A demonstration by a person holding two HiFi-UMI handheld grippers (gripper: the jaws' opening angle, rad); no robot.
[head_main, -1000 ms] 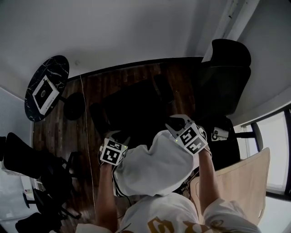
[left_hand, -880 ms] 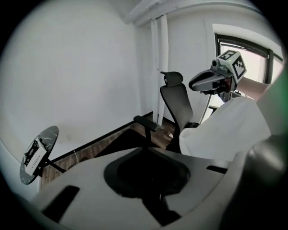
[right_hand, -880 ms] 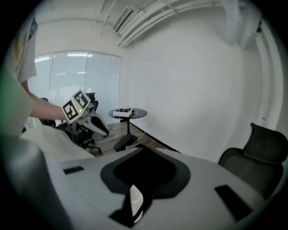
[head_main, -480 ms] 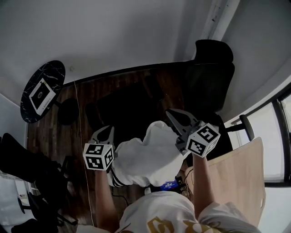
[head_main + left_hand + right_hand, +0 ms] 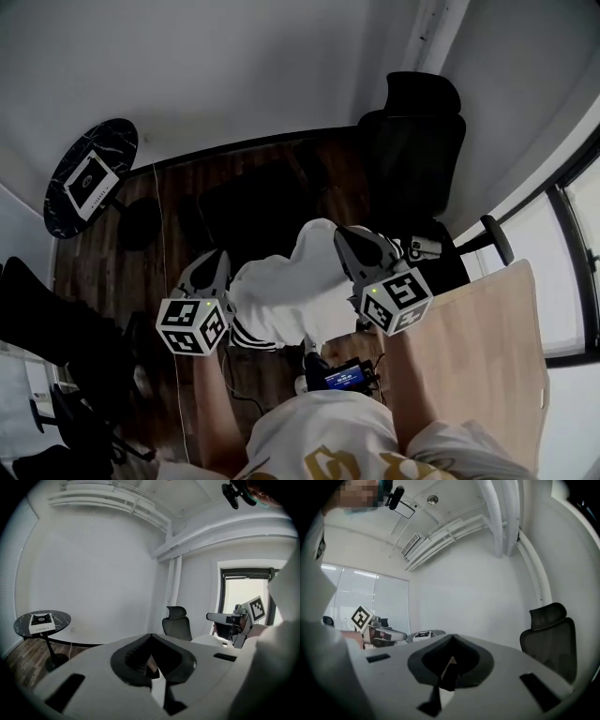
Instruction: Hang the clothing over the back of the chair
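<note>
A white garment [image 5: 295, 291] with dark stripes at its hem hangs stretched between both grippers over the dark wooden floor. My left gripper [image 5: 217, 257] is shut on its left edge. At the garment's right edge my right gripper [image 5: 346, 235] is shut too. In the left gripper view the left gripper [image 5: 150, 636] has its jaws together, with white cloth [image 5: 276, 639] at the right. The right gripper [image 5: 451, 637] is shut as well, with cloth [image 5: 321, 663] at the left. A black office chair [image 5: 414, 141] stands ahead on the right. A pale wooden chair back [image 5: 487, 347] is close at my right.
A round black table [image 5: 66, 202] bearing a white box [image 5: 90, 182] stands at the far left. Dark chairs [image 5: 47, 328] crowd the left side. A small device with a blue screen [image 5: 342, 375] and cables lie on the floor below the garment. Windows [image 5: 572, 272] run along the right.
Both grippers have risen, carrying the white garment up with them. Their jaws went from open to shut on its edges. The garment now hangs stretched between them.
</note>
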